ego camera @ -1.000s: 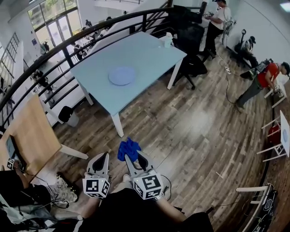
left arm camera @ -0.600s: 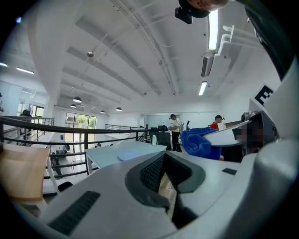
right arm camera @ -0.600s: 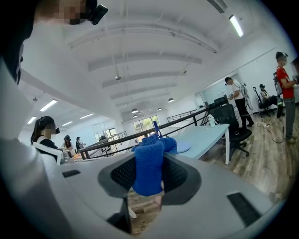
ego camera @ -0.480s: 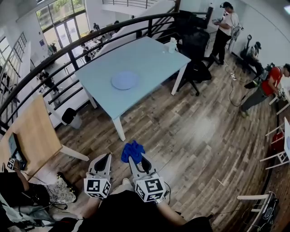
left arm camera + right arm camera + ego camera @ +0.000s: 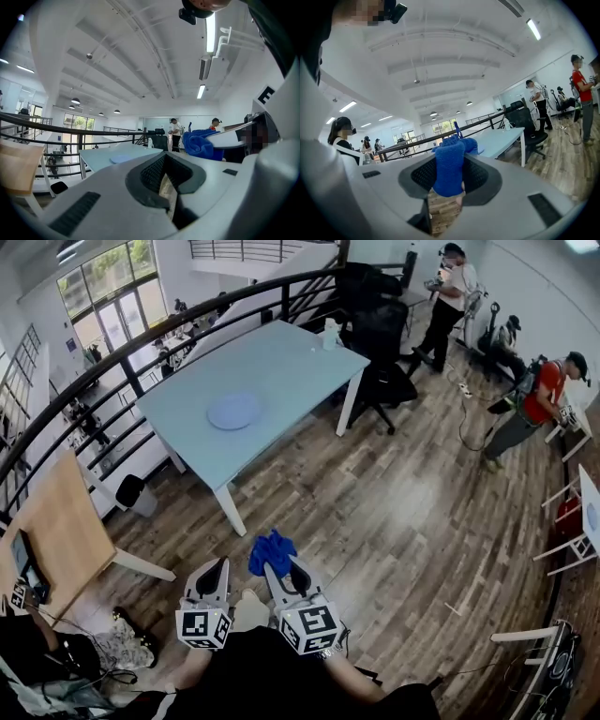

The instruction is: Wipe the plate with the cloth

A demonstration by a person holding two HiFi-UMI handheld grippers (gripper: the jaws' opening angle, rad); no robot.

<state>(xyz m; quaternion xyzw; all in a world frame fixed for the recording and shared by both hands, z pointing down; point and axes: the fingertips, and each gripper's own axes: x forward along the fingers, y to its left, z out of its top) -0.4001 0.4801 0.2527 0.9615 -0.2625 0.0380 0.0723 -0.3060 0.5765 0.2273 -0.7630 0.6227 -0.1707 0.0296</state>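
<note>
The plate (image 5: 234, 412) lies far ahead, a bit left, on the table (image 5: 281, 362); right tongs (image 5: 280, 565) grip the cloth (image 5: 271, 550), left tongs (image 5: 214, 566) pinched empty.

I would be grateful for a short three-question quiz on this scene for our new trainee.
1. Fill in: the right gripper is shut on a ____ cloth.
2. True or false: the left gripper also grips the cloth.
3. Where is the plate? A) on the floor; B) on the light blue table; C) between the right gripper's jaws.

Key: 1. blue. 2. False; its jaws are together with nothing between them. 3. B; the plate lies on the table, far from both grippers, and the cloth is not yet touching it.
</note>
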